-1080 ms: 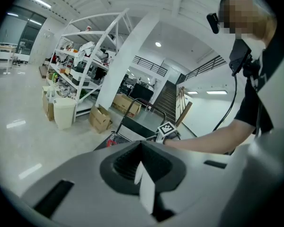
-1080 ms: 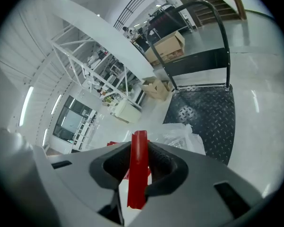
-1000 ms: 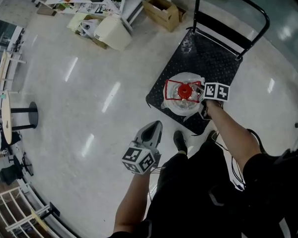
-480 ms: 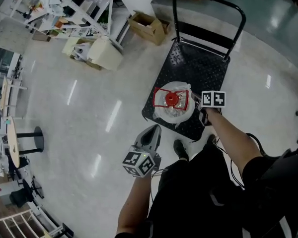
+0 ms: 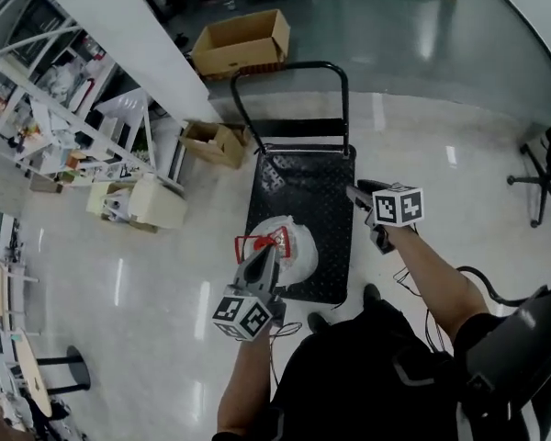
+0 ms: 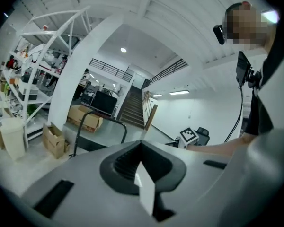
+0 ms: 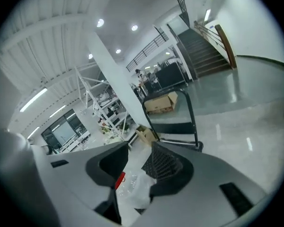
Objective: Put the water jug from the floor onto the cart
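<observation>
Two grippers, both clear of the load. The jug (image 5: 296, 244), clear w/ a red cap, sits on the cart (image 5: 303, 177), on the deck end nearest us and far from the handle (image 5: 289, 66); it looks upright. L: the left gripper (image 5: 268, 250) has its jaws pressed together on nothing. It crosses the jug in the head view, yet its own view (image 6: 141, 144) looks out over the room and shows no jug, so we judge it to be above the jug and not touching. R: the right gripper (image 5: 356, 192) hangs by the cart's right edge w/ jaws spread. Its own view (image 7: 139, 148) shows the jug (image 7: 132, 188) through the gap, well beyond the pads.

We judge the placing done and the step in hand to be the pull-back. To do it well:
- we lift both grippers up and away, never across the red cap;
- we check the base rests fully on the deck, since the jug sits near the edge;
- if it overhangs, we re-grip and slide it toward the centre.
</observation>
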Action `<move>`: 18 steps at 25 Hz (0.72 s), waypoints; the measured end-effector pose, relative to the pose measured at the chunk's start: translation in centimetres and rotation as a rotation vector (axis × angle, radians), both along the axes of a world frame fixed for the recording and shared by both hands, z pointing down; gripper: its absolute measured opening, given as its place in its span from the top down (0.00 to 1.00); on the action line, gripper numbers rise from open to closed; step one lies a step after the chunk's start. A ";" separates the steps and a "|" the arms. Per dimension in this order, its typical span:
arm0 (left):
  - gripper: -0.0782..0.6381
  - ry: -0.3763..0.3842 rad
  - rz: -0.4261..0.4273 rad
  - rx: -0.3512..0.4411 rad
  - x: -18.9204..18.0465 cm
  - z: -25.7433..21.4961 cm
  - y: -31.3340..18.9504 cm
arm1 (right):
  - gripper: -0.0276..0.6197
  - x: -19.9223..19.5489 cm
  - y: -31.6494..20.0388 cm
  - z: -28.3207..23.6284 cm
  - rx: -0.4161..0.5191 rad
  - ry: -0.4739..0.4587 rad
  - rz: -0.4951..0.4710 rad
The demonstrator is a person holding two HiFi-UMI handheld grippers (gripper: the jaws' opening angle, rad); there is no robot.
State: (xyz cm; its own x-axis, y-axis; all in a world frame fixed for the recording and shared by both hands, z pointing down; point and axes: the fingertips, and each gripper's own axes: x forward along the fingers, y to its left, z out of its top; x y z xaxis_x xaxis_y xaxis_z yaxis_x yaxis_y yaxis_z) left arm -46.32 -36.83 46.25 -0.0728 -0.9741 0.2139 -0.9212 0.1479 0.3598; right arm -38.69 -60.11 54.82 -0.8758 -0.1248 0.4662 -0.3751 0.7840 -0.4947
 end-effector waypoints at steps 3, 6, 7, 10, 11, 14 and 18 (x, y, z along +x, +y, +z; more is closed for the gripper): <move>0.89 -0.054 0.077 0.049 1.9 -2.4 -3.0 | 0.73 3.9 -1.4 -5.5 0.097 -0.090 0.016; 0.89 -0.089 0.146 0.089 3.8 -4.3 -5.7 | 0.91 7.6 -2.1 -8.9 0.194 -0.102 0.032; 0.89 -0.090 0.164 0.101 4.6 -4.8 -6.6 | 0.94 8.8 -2.4 -9.7 0.222 -0.094 0.041; 0.89 -0.099 0.222 0.126 7.2 -6.2 -9.0 | 0.95 12.2 -3.2 -11.7 0.279 -0.095 0.065; 0.89 -0.103 0.240 0.128 8.1 -6.5 -9.6 | 0.95 13.3 -3.4 -12.1 0.299 -0.094 0.072; 0.89 -0.116 0.293 0.127 10.5 -7.1 -11.3 | 0.95 16.1 -4.0 -12.7 0.362 -0.071 0.095; 0.89 -0.125 0.330 0.106 13.5 -7.5 -13.3 | 0.95 19.1 -4.8 -12.9 0.384 -0.073 0.098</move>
State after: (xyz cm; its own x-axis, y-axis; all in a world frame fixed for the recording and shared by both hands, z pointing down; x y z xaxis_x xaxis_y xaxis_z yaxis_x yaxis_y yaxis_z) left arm -32.83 -50.11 38.77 0.2300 -0.9658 0.1197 -0.9510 -0.1969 0.2386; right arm -19.56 -64.88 41.91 -0.8801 -0.3628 0.3062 -0.4322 0.8791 -0.2010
